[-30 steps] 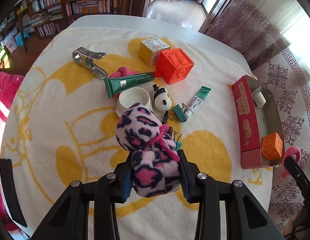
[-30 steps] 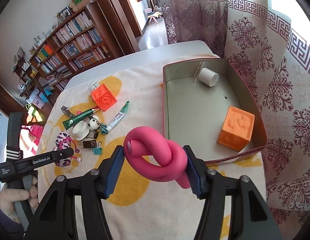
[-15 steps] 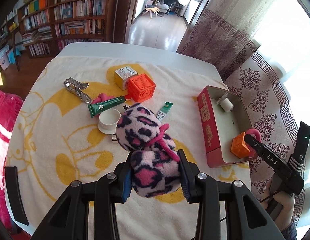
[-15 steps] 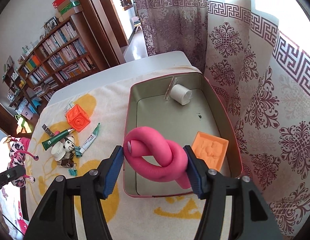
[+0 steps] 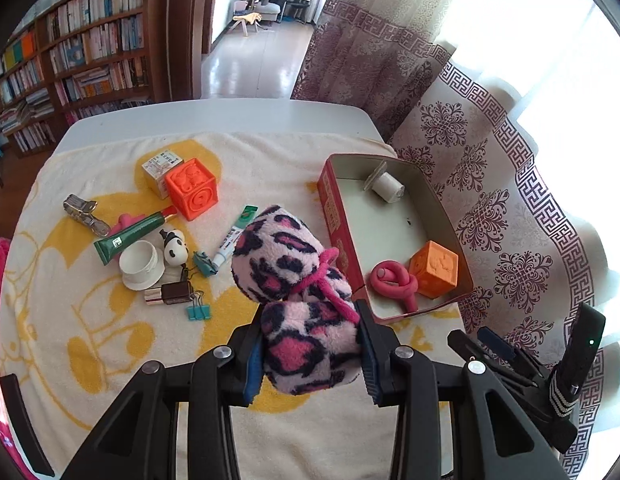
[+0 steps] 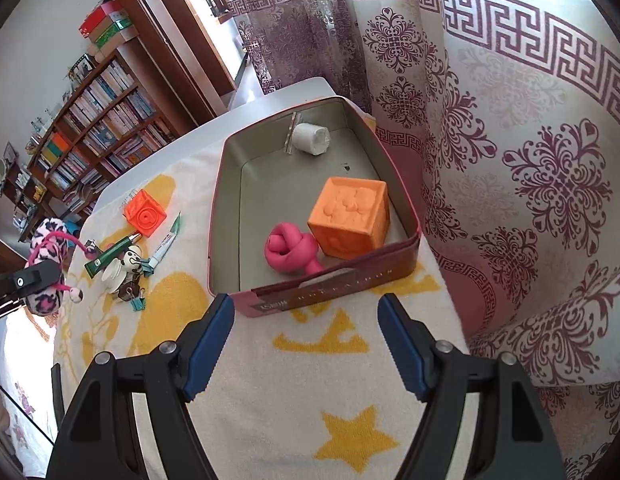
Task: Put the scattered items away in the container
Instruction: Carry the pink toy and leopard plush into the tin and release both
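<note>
My left gripper (image 5: 310, 352) is shut on a pink leopard-print plush toy (image 5: 298, 280) and holds it above the towel, left of the red tin (image 5: 334, 216). The plush also shows in the right wrist view (image 6: 46, 264). My right gripper (image 6: 306, 344) is open and empty, just in front of the tin's near wall (image 6: 330, 288). Inside the tin lie a pink knotted rope toy (image 6: 290, 250), an orange cube (image 6: 352, 216) and a small white roll (image 6: 312, 140). The knot (image 5: 392, 282) and cube (image 5: 434, 274) also show in the left wrist view.
Scattered on the yellow-patterned towel (image 5: 110, 320): a red-orange cube (image 5: 192, 194), small box (image 5: 160, 168), green tube (image 5: 128, 236), white jar (image 5: 140, 264), panda figure (image 5: 174, 250), marker (image 5: 234, 240), metal clip (image 5: 84, 212), binder clips (image 5: 198, 312). A patterned curtain (image 6: 510, 160) hangs right of the table.
My right gripper has opened and let the pink knot drop into the tin, then drawn back. My left gripper has carried the plush up and rightward toward the tin.
</note>
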Available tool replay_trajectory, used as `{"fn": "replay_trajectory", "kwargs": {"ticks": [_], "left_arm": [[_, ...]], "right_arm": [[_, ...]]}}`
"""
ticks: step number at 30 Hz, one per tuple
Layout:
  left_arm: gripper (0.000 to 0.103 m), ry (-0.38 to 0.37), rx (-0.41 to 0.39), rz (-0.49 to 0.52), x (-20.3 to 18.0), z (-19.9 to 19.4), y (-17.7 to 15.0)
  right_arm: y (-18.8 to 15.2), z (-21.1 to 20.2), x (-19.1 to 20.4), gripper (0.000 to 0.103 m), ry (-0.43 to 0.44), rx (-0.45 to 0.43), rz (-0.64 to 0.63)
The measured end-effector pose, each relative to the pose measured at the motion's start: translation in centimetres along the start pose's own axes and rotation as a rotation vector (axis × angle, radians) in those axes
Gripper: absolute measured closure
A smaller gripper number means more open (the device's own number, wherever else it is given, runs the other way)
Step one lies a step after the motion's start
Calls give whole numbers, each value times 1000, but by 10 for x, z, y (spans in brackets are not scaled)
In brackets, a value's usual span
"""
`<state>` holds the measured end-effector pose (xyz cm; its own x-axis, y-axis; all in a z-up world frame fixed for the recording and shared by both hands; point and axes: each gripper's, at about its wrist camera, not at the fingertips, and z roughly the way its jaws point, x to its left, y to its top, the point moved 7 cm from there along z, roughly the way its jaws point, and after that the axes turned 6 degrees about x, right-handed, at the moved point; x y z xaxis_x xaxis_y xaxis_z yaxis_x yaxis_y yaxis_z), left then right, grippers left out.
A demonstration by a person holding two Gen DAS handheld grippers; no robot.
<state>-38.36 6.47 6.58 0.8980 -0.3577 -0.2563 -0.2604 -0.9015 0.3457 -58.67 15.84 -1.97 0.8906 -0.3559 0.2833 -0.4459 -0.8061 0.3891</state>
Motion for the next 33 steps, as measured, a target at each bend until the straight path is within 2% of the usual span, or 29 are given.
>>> {"fn": "replay_trajectory", "kwargs": {"ticks": [6, 12, 15, 16, 18, 24, 33], "left_arm": [[62, -29, -14, 107, -54, 14, 26], [61, -47, -32, 162, -95, 26, 57], [50, -54, -26, 162, -105, 30, 68], [43, -52, -28, 156, -106, 30, 70], [38, -47, -36, 147, -105, 30, 71], [38, -34, -2, 124, -89, 34, 62], [38, 6, 13, 18, -36, 31, 48]], "right_arm": [[-13, -10, -17, 25, -8, -4, 38], [-18, -19, -30, 25, -20, -20, 64], [-21, -20, -33, 25, -18, -16, 77], [-22, -19, -33, 25, -16, -13, 78], [-23, -18, -32, 25, -14, -10, 76], [-20, -13, -22, 25, -2, -4, 53], [-18, -1, 7, 25, 25, 19, -16]]}}
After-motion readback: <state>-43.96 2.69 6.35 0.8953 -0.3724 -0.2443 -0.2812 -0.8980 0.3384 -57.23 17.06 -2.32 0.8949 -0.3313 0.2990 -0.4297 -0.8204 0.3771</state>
